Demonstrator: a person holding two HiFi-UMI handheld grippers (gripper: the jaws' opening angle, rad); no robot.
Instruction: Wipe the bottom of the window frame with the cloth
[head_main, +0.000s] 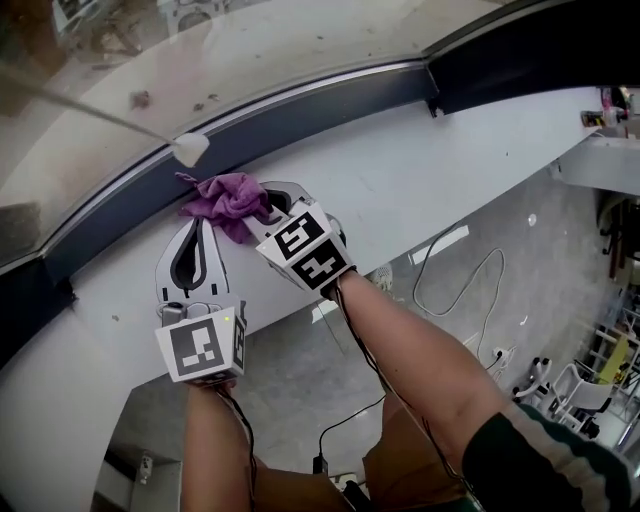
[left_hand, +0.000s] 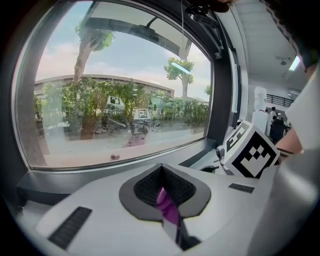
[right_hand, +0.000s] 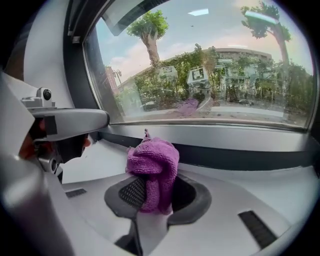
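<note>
My right gripper (head_main: 265, 215) clamped on the purple cloth (head_main: 225, 197), bunched at the window frame (head_main: 310, 110) — left gripper (head_main: 203, 240) jaws together, pinching a purple sliver.

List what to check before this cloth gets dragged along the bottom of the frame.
1. Right tool gripping cloth: ok, jaws closed on the bunch.
2. Left tool free of cloth: not ok, a purple strip sits in its closed jaws.
3. Cloth at the bottom frame strip: ok, right beside it.
4. Cloth pressed on the strip: cannot tell.
5. Cloth spread for wiping: not ok, bunched up.
</note>
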